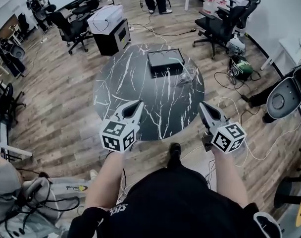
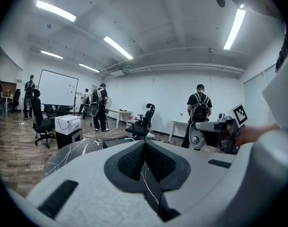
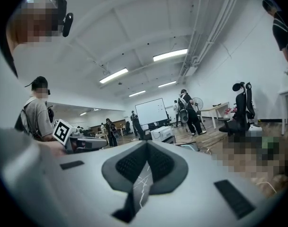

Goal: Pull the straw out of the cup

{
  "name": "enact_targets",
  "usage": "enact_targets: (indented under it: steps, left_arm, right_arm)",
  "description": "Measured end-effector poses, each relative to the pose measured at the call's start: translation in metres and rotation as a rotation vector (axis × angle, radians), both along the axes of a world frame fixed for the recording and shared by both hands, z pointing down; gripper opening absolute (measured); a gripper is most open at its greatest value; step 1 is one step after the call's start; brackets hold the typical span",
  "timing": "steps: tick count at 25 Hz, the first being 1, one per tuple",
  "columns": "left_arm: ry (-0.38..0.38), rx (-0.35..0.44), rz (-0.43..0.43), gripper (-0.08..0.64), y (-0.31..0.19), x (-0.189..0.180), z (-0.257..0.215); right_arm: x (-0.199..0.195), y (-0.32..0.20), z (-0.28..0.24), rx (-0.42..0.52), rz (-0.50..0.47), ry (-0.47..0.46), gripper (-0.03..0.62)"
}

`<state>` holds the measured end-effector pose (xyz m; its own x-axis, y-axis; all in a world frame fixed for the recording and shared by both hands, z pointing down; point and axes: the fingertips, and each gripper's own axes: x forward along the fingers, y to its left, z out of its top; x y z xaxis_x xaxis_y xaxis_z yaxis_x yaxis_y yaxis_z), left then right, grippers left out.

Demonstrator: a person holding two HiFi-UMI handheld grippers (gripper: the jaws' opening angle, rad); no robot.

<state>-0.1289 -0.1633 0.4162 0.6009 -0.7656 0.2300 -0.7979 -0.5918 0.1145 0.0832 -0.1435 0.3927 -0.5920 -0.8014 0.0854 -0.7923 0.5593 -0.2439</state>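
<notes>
A round black marble table [image 1: 121,90] stands ahead of me. On its far side lies a black tray [image 1: 165,62], and next to it a small clear cup [image 1: 188,74]; I cannot make out the straw. My left gripper [image 1: 140,103] hovers over the table's near left edge and my right gripper [image 1: 201,104] over the near right edge. Both are far short of the cup. The left gripper view shows the left gripper [image 2: 145,143] shut with nothing in it. The right gripper [image 3: 147,144] also has its pads together, empty.
A white box on a black cabinet [image 1: 110,26] stands beyond the table. Office chairs [image 1: 71,29] [image 1: 221,21] ring the area. Cables [image 1: 229,108] trail over the wooden floor at right. Several people stand at the room's far end [image 2: 199,110].
</notes>
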Motion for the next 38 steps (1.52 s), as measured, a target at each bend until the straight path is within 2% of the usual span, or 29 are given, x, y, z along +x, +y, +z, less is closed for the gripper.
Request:
enact_targets:
  steps: [9, 14, 19, 25, 29, 36, 38]
  left_arm:
    - [-0.018, -0.062, -0.051, 0.011, -0.102, 0.049, 0.012]
    - [-0.026, -0.067, -0.043, 0.011, -0.135, 0.073, 0.01]
    - [-0.018, -0.064, -0.024, 0.011, -0.151, 0.077, 0.009]
    - [0.013, -0.042, 0.036, 0.011, -0.161, 0.072, 0.001]
    - [0.034, -0.027, 0.084, 0.011, -0.167, 0.072, -0.003]
    - [0.065, -0.06, 0.129, 0.013, -0.189, 0.086, 0.008]
    - [0.073, -0.08, 0.131, 0.052, -0.201, 0.091, 0.013]
  right_arm:
    - [0.038, -0.119, 0.028, -0.069, -0.081, -0.033, 0.003]
    - [0.045, -0.164, 0.039, -0.094, -0.114, -0.04, 0.003]
    - [0.034, -0.175, 0.04, -0.109, -0.131, -0.029, 0.003]
    - [0.024, -0.177, 0.021, -0.089, -0.08, -0.011, 0.003]
    - [0.018, -0.173, 0.014, -0.077, -0.051, 0.034, 0.003]
    - [0.021, -0.19, 0.019, -0.088, -0.026, 0.036, 0.003]
    - [0.024, -0.202, 0.024, -0.092, -0.025, 0.027, 0.003]
